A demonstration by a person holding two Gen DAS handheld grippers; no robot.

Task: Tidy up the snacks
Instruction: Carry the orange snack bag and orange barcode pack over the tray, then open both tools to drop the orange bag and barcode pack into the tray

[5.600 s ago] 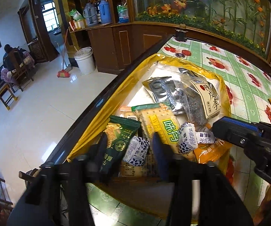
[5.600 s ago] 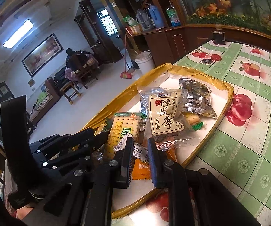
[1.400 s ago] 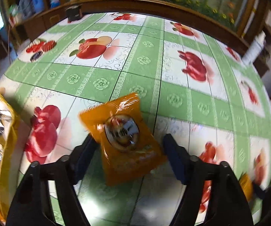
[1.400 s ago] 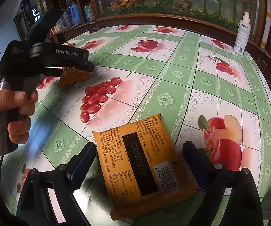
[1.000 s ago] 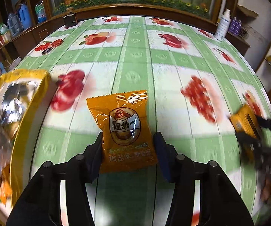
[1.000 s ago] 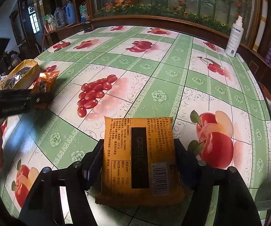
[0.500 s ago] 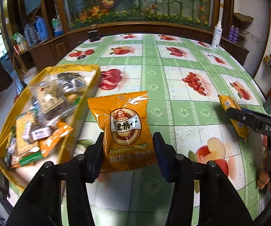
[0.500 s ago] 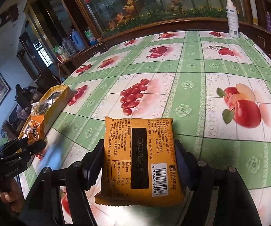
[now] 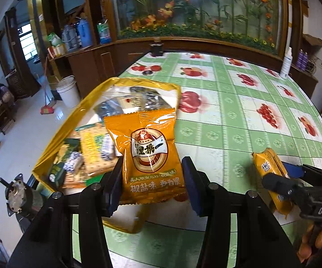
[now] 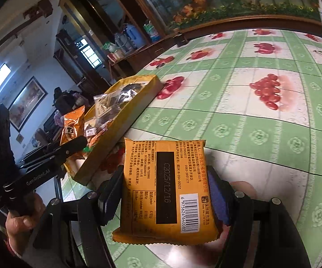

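My left gripper [image 9: 152, 185] is shut on an orange snack packet [image 9: 147, 149] with a round brown logo, held above the near end of the yellow tray [image 9: 138, 82]. The tray holds several snack packs, among them cracker packs [image 9: 92, 154] and silvery bags [image 9: 147, 100]. My right gripper [image 10: 164, 197] is shut on a flat orange pack [image 10: 165, 189], its printed back and barcode facing me, held over the table right of the tray [image 10: 116, 122]. In the left wrist view that pack [image 9: 270, 167] and the right gripper show at the right edge. The right wrist view shows the left gripper [image 10: 49, 156] with its packet [image 10: 71, 125].
The table wears a green and white fruit-print cloth [image 9: 239, 111]. A white spray bottle [image 9: 286, 63] stands at its far right, a small dark object [image 9: 156, 49] at the far edge. Beyond the table's left edge are open floor, a white bucket [image 9: 68, 91] and a broom.
Both grippers carried their orange packs leftward across the table to the yellow tray. The left packet now hangs over the tray's near end; the right pack has come close beside the tray.
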